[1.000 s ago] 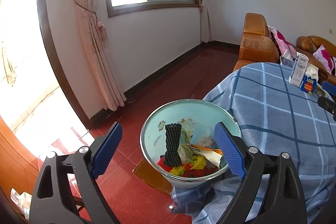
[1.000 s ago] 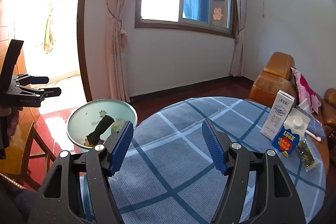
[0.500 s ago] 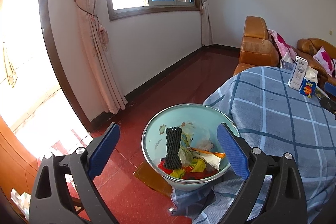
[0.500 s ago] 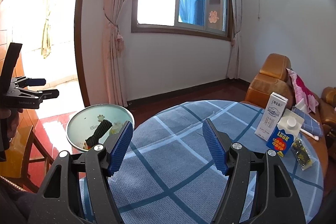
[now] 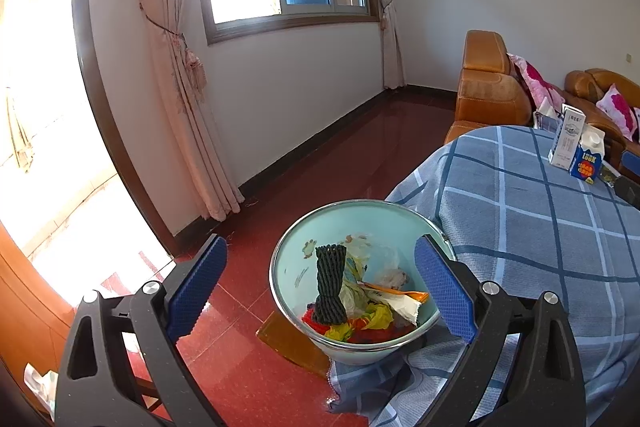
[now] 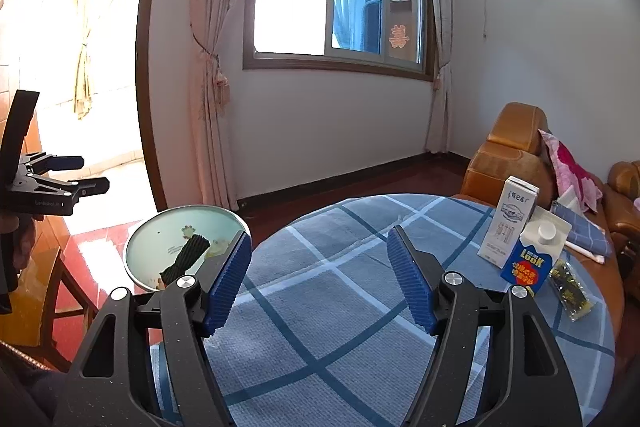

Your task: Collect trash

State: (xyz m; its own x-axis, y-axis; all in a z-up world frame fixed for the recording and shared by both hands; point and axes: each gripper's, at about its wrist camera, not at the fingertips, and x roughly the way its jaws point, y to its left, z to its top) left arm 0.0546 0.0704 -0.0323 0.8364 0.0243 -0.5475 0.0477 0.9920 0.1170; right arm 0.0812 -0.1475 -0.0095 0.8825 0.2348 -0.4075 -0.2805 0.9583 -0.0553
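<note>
A pale green bowl [image 5: 294, 267] holding trash stands on a wooden seat at the edge of the round table, with a black foam net [image 5: 330, 283] upright among wrappers. My left gripper [image 5: 320, 255] hovers open above and in front of the bowl with nothing between its fingers. Over the blue checked tablecloth [image 6: 320, 311] my right gripper [image 6: 319, 237] is open and empty. On the table's far right stand a white carton [image 6: 510, 223] and a blue carton [image 6: 532, 257], with a small dark packet [image 6: 570, 285] beside them. The bowl [image 6: 160, 239] and the left gripper [image 6: 60, 183] show at the left of the right wrist view.
An orange leather sofa [image 6: 512, 147] with pink cushions stands behind the table. A folded blue cloth [image 6: 580, 227] lies near the cartons. Red tiled floor [image 5: 240, 367] lies below the bowl. A curtain and a bright doorway are on the left.
Almost nothing differs. The right gripper's jaws stand slightly wider and its view has drifted a little. The left gripper holds its place over the bowl.
</note>
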